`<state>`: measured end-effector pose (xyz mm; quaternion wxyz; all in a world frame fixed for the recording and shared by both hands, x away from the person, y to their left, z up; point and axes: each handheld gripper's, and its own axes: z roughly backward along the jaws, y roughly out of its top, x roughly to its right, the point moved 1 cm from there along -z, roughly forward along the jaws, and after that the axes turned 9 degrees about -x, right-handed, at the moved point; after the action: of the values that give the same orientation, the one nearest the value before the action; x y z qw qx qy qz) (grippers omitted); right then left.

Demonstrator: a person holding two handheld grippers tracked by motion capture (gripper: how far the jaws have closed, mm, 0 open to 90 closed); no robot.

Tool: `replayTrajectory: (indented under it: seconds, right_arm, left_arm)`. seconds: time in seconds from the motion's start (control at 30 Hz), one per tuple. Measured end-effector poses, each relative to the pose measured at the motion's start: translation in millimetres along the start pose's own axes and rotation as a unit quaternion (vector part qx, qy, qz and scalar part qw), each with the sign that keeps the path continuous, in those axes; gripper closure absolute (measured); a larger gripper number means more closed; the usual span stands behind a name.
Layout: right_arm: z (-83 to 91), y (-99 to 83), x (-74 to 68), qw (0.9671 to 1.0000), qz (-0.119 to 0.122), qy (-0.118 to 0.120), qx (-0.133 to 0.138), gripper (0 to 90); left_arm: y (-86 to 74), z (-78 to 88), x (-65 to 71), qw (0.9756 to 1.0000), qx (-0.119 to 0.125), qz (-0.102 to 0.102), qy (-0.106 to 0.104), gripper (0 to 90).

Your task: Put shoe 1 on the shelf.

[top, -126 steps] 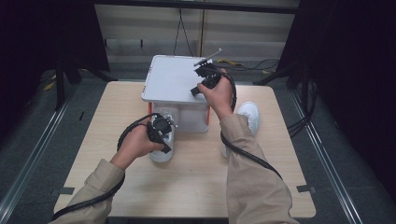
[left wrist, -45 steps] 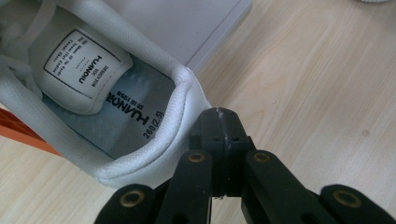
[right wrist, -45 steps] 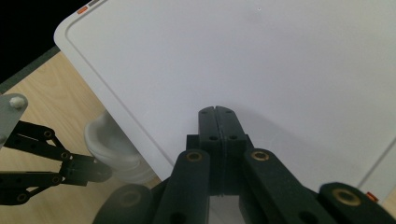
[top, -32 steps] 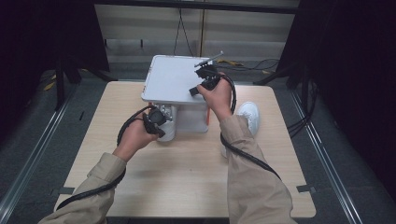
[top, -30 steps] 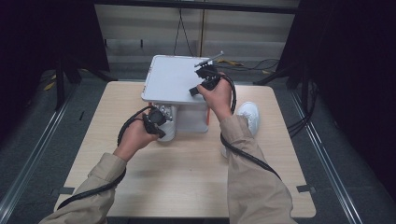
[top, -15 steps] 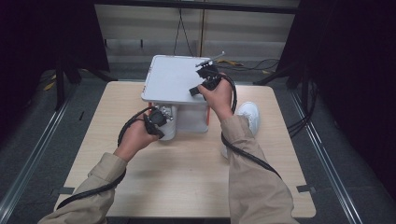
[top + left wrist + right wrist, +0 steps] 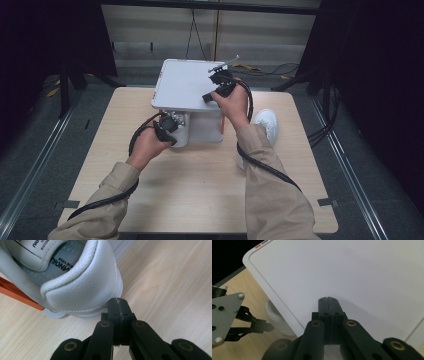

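Pressing clenched jaws, the left gripper [image 7: 119,305] meets a white shoe [image 7: 82,290] under the box lid [image 7: 186,85].

Since the earliest picture, the left gripper [image 7: 170,125] has been shifted away from the person, from open tabletop [image 7: 200,180] up to the front of the white box [image 7: 187,85]. The white shoe [image 7: 82,290] it was over has been carried along and now lies partly under the box lid, against the orange strip [image 7: 17,293]. The left forearm is seen stretched further forward. In the last second only a slight shift of the left hand is noted.
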<state>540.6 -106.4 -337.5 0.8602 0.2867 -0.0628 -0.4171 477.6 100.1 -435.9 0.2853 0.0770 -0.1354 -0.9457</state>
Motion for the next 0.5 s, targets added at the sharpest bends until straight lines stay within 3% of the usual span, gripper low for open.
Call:
replayTrajectory:
  seconds: [0.2, 0.5]
  right_arm:
    - [-0.1, -0.4, 1.4, 1.0, -0.006, 0.006, 0.001, 90.0]
    - [-0.2, 0.4, 1.0, 1.0, -0.002, 0.003, -0.001, 90.0]
  left_arm:
    - [4.5, -4.9, -4.4, 0.9996, 0.017, 0.022, 0.005, 90.0]
    - [7.4, -5.9, -7.1, 0.9995, 0.013, 0.026, 0.008, 90.0]
